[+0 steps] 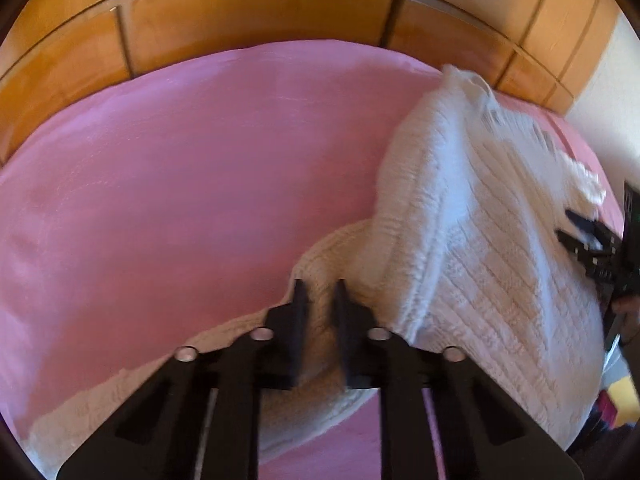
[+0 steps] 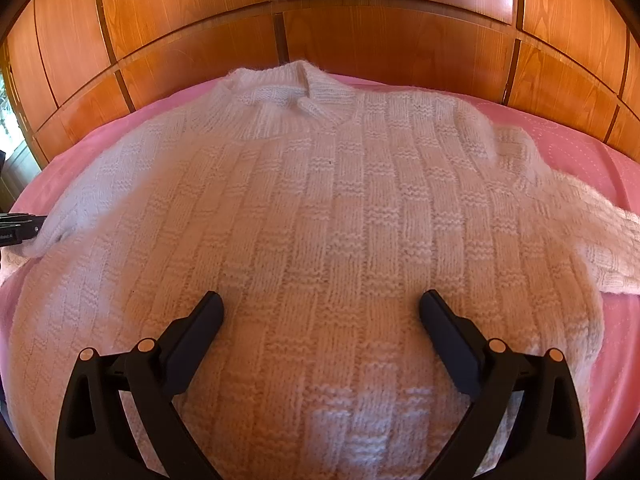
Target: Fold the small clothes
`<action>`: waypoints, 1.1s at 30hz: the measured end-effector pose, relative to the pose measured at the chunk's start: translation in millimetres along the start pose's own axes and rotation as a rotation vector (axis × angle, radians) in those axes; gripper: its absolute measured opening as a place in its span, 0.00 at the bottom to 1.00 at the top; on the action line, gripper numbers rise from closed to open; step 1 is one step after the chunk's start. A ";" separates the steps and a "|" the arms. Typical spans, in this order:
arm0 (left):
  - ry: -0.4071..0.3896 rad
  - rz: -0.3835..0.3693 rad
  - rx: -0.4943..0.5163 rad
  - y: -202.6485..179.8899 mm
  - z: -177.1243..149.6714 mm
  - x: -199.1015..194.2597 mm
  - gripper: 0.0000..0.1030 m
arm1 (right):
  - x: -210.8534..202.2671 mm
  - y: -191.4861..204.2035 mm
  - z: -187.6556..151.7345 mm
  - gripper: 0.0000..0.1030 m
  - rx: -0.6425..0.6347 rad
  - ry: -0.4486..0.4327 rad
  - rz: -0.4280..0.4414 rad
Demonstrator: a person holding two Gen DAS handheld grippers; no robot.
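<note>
The left claw (image 1: 319, 284), black and hard-edged, pinches a sleeve of the white sweater (image 2: 320, 216), while the right claw (image 2: 320, 300) hangs spread wide over its chest. The fuzzy basket-weave knit lies collar-away on a pink bed (image 2: 580, 152), glossy wooden panels (image 2: 392, 40) behind.

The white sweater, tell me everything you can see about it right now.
The white sweater is a fuzzy hand-knit with a basket-weave block pattern and a ribbed collar. It lies front up on the pink bedcover, collar toward the wooden panels. One sleeve trails out to the right. The left hand-held gripper is closed on the other sleeve, with that side lifted in a fold. The right hand-held gripper is open above the lower body.
</note>
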State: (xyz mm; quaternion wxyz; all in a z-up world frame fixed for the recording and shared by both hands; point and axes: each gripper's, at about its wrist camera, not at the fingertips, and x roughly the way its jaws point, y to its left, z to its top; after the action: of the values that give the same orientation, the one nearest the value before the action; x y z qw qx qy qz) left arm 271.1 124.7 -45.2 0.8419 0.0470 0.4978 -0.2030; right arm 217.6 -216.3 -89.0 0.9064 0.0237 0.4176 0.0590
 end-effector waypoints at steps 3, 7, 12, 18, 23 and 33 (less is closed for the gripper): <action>-0.039 0.056 -0.006 -1.5 4.3 -9.9 0.04 | 0.1 0.3 0.2 0.96 0.000 0.000 0.000; -0.219 0.144 -0.093 10.9 20.9 -52.7 0.04 | -0.3 0.3 0.0 0.96 0.000 0.000 0.000; -0.355 0.330 -0.174 17.7 43.6 -59.2 0.03 | -0.2 1.1 0.7 0.96 -0.004 -0.001 -0.007; -0.094 0.489 -0.263 36.6 49.7 33.9 0.06 | 0.5 2.5 1.2 0.96 -0.007 0.002 -0.014; -0.222 0.439 -0.435 50.4 30.2 -17.7 0.25 | 2.0 1.5 1.8 0.97 0.000 0.003 -0.004; -0.266 0.554 -0.926 134.5 -160.3 -149.7 0.39 | 1.6 -1.1 1.5 0.97 0.002 -0.001 -0.002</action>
State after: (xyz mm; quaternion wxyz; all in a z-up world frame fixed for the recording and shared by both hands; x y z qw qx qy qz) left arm 128.9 336.7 -13.5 0.8521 -0.2251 0.3933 0.2618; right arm 219.8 -217.1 -89.4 0.9067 0.0245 0.4171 0.0578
